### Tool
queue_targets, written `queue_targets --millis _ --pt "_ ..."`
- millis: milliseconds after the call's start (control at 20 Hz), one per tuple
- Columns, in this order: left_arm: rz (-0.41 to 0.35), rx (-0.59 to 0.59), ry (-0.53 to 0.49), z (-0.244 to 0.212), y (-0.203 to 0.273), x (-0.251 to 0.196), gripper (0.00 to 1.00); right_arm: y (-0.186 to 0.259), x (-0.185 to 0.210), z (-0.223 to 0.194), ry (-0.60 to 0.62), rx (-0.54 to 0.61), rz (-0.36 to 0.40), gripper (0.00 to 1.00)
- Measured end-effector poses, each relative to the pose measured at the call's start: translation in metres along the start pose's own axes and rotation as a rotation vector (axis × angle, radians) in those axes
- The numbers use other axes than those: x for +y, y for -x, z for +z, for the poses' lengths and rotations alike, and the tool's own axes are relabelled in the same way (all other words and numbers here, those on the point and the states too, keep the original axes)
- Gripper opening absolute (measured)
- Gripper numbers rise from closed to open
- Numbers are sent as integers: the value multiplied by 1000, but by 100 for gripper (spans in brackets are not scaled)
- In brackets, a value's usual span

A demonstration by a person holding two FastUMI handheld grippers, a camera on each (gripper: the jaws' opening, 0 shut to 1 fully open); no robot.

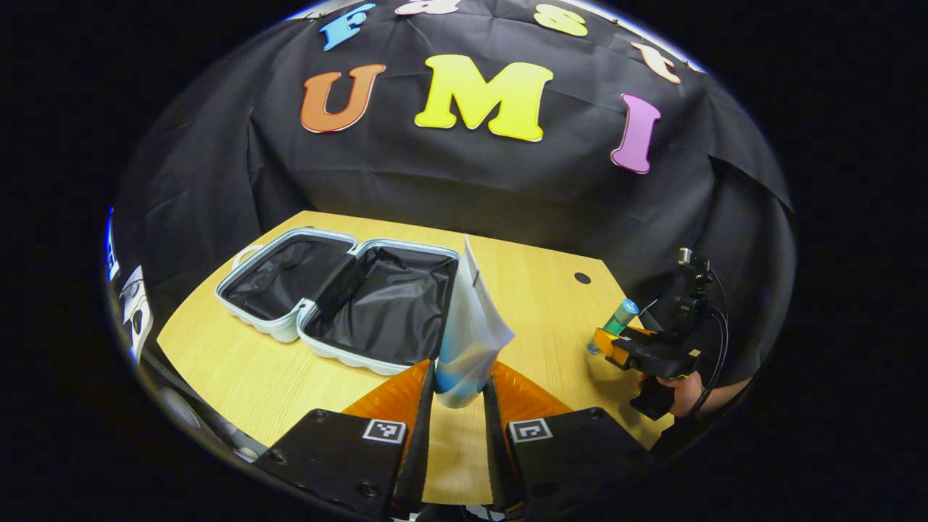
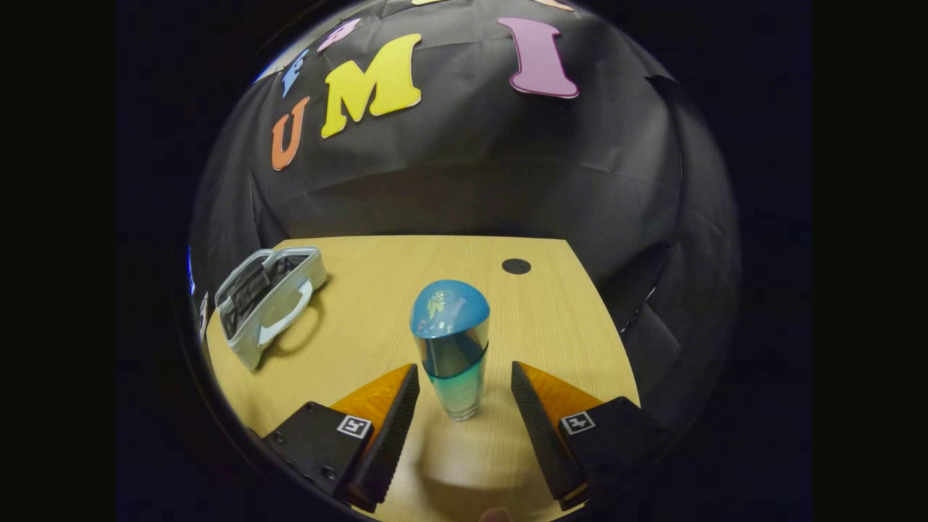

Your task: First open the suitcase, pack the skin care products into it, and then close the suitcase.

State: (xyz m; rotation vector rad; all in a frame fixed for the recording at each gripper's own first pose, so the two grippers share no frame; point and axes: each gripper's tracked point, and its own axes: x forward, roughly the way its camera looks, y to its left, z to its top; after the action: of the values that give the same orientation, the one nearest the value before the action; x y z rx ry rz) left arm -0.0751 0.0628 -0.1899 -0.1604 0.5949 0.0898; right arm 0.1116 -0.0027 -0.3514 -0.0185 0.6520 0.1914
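1. A light wooden desk (image 1: 239, 362) is seen, with a black cloth wall hung behind it.
2. A small round dark spot (image 2: 516, 266) is seen in the desk top near the far edge.
3. The suitcase (image 1: 341, 301) is laid open flat on the desk, with both halves lined in black cloth and a pale rim around each half.
4. In the right gripper view, the suitcase (image 2: 264, 304) is seen far off to the left, with its pale handle turned this way.
5. A white and blue tube (image 1: 467, 333) is held up off the desk by the left tongs (image 1: 458, 395), which are clenched on its lower end, just beside the open suitcase.
6. A blue-capped bottle (image 2: 451, 348) is stood upright on the desk between the fingers of the right tongs (image 2: 464, 399), which are spread wide and are not touching it.
7. In the left gripper view, the right tongs (image 1: 616, 341) are seen at the right side of the desk, held by a hand (image 1: 689, 391), with the bottle (image 1: 616, 319) next to them.
8. Small square black-and-white marks are seen on the tongs; no words can be read on the tube or the bottle.
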Motion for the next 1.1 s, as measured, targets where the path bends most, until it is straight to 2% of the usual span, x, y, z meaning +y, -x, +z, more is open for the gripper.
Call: queue_targets --millis 50,100,200,300,500,650,800,900,950,1000,1100 --pt "11 0 4 1 1 7 37 -1 -1 -3 6 8 -9 67" --pt "21 -1 5 3 1 13 37 -2 -3 -2 12 7 -16 65" --pt "39 -8 5 11 0 29 37 -1 0 1 23 2 -18 48" --pt "49 -6 9 17 -3 46 37 -4 2 2 35 9 -17 40" --pt "72 14 17 33 -15 88 37 9 5 2 -6 37 -4 37" --pt "50 81 58 35 -37 116 37 35 14 9 -48 56 38 37" --pt "-14 153 126 40 -69 130 37 72 22 28 -123 51 79 37" --pt "-12 226 93 42 -95 145 37 97 31 41 -173 45 112 36" --pt "-17 263 81 41 -107 149 45 111 33 48 -194 38 127 37" --pt "-32 320 79 38 -120 150 38 123 36 55 -211 31 137 35" --pt "-76 425 76 30 -146 148 37 145 41 63 -218 26 164 37"
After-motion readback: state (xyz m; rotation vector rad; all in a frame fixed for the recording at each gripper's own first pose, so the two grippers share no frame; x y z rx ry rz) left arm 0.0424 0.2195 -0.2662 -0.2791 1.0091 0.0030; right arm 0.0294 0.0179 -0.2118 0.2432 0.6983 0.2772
